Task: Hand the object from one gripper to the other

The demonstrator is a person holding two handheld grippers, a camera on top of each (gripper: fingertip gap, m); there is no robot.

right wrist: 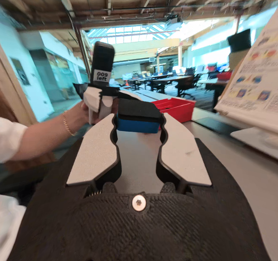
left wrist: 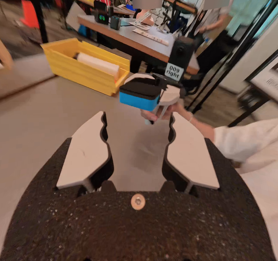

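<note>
The object is a blue block with a black foam top [right wrist: 136, 125]. My right gripper [right wrist: 138, 118] is shut on it, one finger on each side, and holds it above the grey table [right wrist: 138, 155]. In the left wrist view the block [left wrist: 139, 101] hangs just ahead of and slightly above my left gripper [left wrist: 138, 115], held by the right gripper's white fingers [left wrist: 170, 94]. My left gripper is open and empty, its fingertips a short way from the block. A hand [left wrist: 150, 115] holds the right gripper's handle. The left gripper's camera post [right wrist: 102, 67] shows at the left of the block.
A yellow bin [left wrist: 67, 67] with a white roll [left wrist: 97, 64] stands on the table at the far left. A red bin [right wrist: 177, 107] sits behind the block. A printed board [right wrist: 248, 88] leans at the right. A cluttered desk [left wrist: 135, 32] and people stand beyond. Across from one pair of fingers to the other is roughly 4 cm.
</note>
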